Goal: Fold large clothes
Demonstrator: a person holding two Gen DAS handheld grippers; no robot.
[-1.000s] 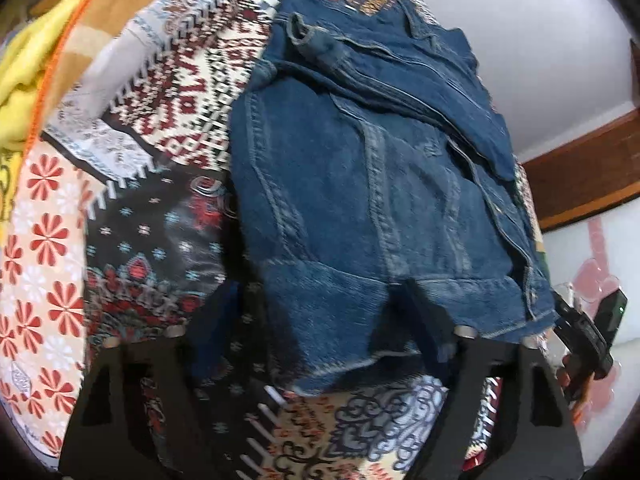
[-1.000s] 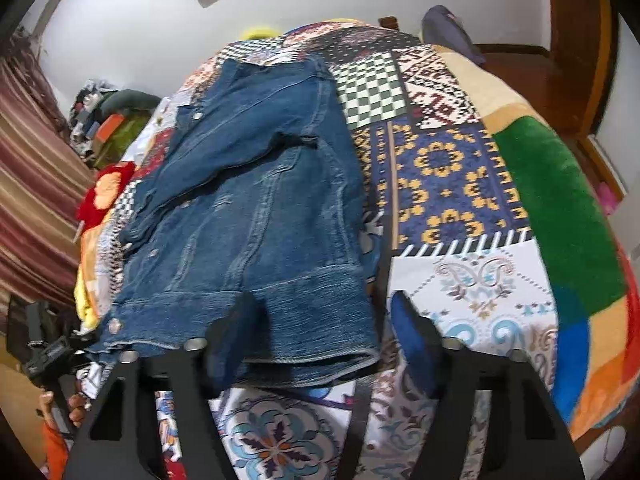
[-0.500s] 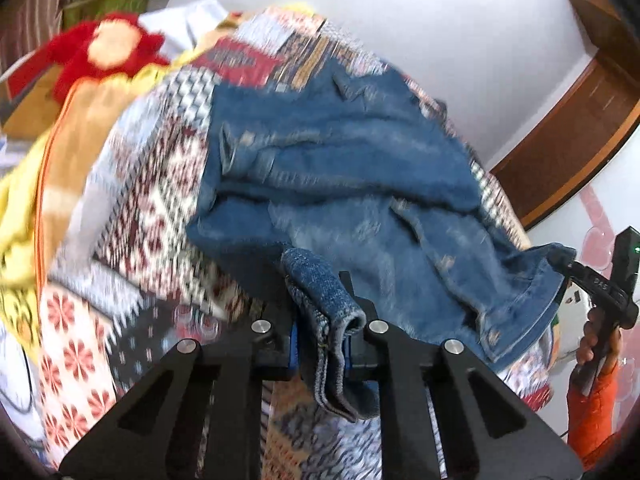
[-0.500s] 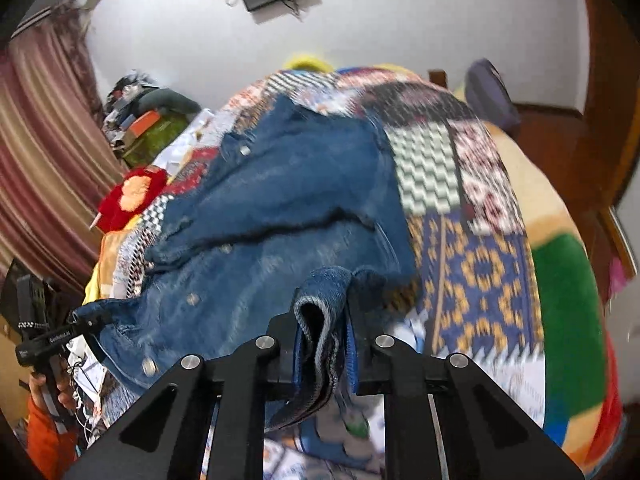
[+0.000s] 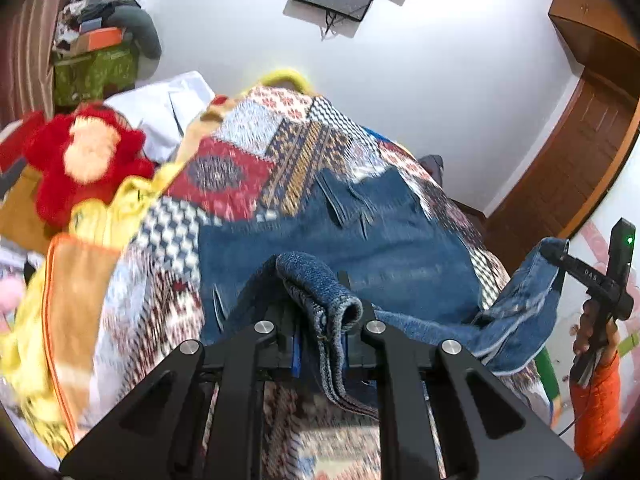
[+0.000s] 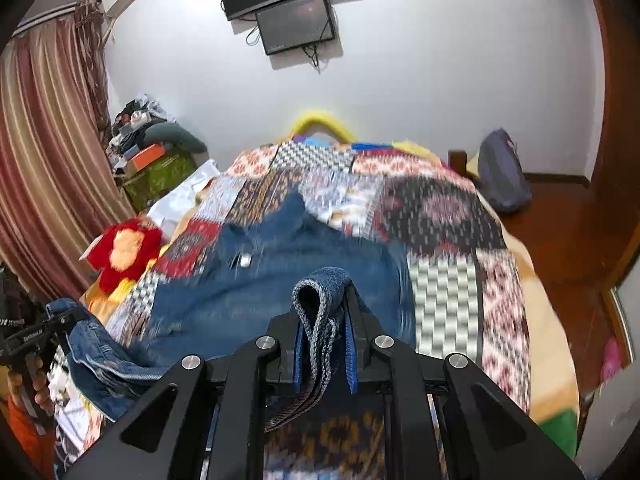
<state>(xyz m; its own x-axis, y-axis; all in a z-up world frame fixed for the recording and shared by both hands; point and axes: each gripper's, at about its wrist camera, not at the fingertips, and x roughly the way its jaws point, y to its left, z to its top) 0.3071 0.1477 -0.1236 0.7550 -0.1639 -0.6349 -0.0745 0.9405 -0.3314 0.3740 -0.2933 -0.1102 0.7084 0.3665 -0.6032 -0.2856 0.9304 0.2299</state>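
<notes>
Denim jacket lies spread on the quilt of the bed, w/ its near hem lifted off the quilt at two corners. Left claw is clamped tight on a bunched fold of hem; the fold loops up over the pads and hangs down betw. the fingers. Right claw does the same w/ the other hem corner, closed on doubled denim. In left view the right claw shows at the jacket's right edge w/ hem draped from it; in right view the left claw shows at the jacket's left edge. Jacket's long axis runs away from both claws toward the wall, collar end far, hem end near. Red plush sits left of jacket, off the quilt edge. Frames blurred, detail soft.
</notes>
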